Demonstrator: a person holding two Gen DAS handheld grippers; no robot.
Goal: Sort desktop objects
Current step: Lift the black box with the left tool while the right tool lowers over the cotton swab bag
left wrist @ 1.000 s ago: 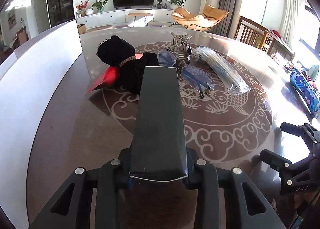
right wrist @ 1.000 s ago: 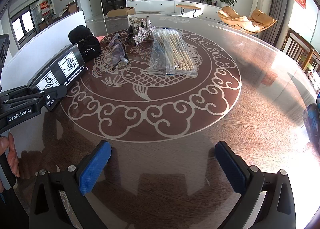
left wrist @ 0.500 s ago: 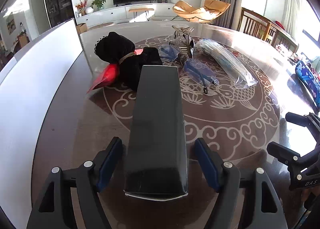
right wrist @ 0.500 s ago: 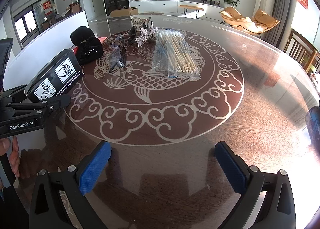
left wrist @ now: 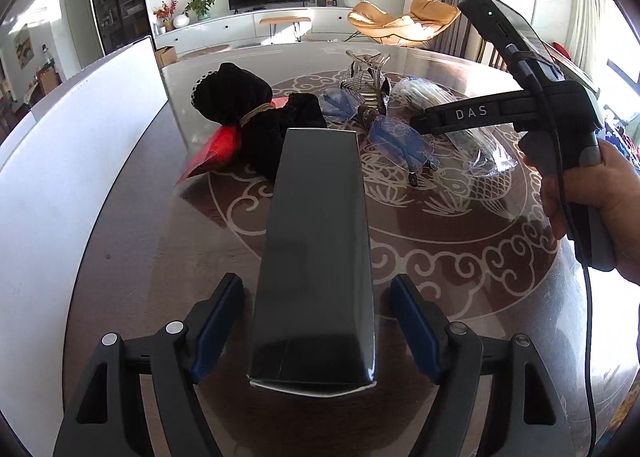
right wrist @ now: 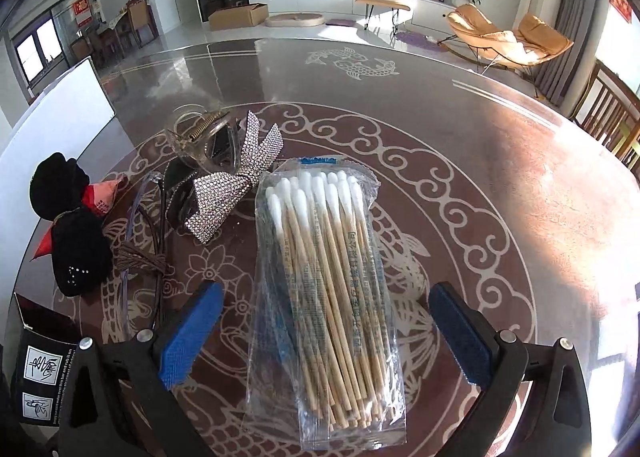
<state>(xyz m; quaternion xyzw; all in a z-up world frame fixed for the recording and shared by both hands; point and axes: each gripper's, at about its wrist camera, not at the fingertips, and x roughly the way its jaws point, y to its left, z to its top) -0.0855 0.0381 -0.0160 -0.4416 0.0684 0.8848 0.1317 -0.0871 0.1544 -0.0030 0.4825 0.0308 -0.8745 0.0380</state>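
Cotton swabs (right wrist: 324,289) in clear wrap lie between the open right claw (right wrist: 324,337); rhinestone bow (right wrist: 232,185) beside. Left claw (left wrist: 316,329) open, straddling a black box (left wrist: 316,257) on the desk (left wrist: 120,257).

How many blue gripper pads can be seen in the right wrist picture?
2. One blue pad is at lower left, one blue pad at lower right, with the bag of cotton swabs lying between them, untouched.

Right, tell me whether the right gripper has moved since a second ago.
Yes. The right gripper has moved forward across the table, from the near edge of the round pattern to straddle the cotton swab pack.
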